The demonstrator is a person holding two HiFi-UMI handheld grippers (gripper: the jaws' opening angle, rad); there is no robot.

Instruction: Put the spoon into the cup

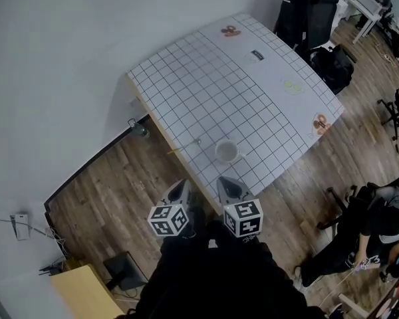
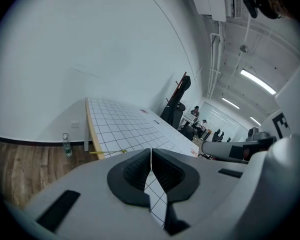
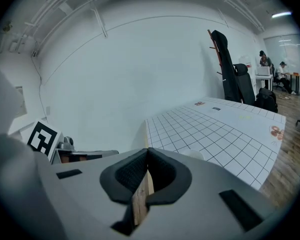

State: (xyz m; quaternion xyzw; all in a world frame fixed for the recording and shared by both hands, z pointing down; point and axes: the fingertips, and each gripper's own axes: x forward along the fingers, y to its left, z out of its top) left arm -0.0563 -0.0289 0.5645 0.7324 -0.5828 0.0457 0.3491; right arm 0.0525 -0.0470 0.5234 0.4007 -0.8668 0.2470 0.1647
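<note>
Both pairs of jaws are pressed together with nothing between them: the left gripper [image 2: 151, 156] shows its dark pads meeting along a thin seam, and the right gripper [image 3: 147, 156] looks the same. Each carries its marker cube, and the two sit side by side, just off the near edge of the table [image 1: 186, 78], above the wooden floor [image 1: 106, 185].

Just beyond the right gripper, the white cup [image 1: 226, 152] stands upright on the grid-lined tabletop near that edge. The spoon [image 1: 186, 145] lies flat to the left of the cup, apart from it, with its yellowish handle poking out over the table's left edge. Neither gripper touches either one.

Farther left, a bottle [image 1: 141, 129] stands on the floor by the wall. At the far right stands a dark office chair [image 1: 319, 12], and a person [image 1: 379, 218] is at the right.
</note>
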